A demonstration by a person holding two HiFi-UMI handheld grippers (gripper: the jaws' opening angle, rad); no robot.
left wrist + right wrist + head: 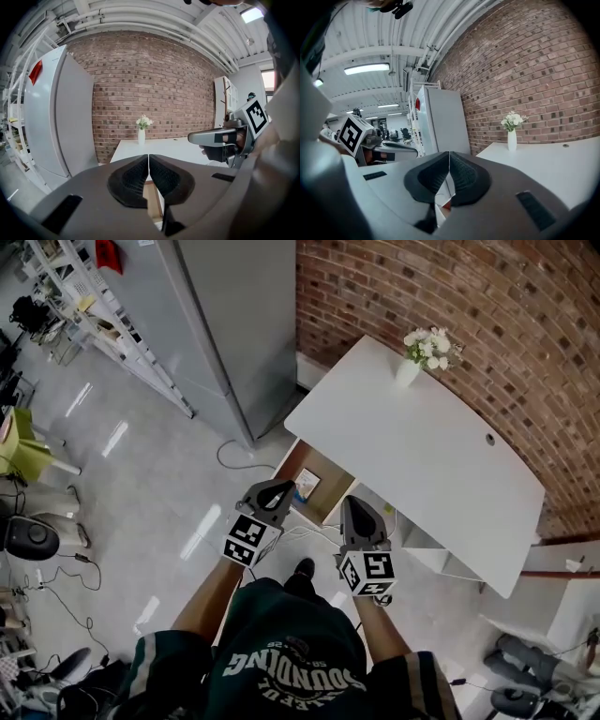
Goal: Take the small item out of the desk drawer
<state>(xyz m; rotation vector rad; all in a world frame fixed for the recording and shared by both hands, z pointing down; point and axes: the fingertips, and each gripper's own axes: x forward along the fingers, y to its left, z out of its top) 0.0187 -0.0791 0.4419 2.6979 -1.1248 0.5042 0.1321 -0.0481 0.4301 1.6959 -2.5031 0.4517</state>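
Observation:
A white desk [422,456] stands against the brick wall. Its wooden drawer [323,505] is pulled open at the near left corner. A small pale item [307,486] lies inside the drawer. My left gripper [284,487] is shut and empty, with its tips just over the drawer's left edge. My right gripper [353,504] is also shut and empty, beside the drawer's right side. In the left gripper view the pads [140,174] meet, and the drawer [153,202] shows below them. In the right gripper view the pads [459,176] also touch.
A white vase of flowers [411,364] stands on the desk's far corner. A tall grey fridge [234,324] is left of the desk. Cables [234,460] trail on the floor by the drawer. Shelving [84,306] and a green chair [23,442] stand further left.

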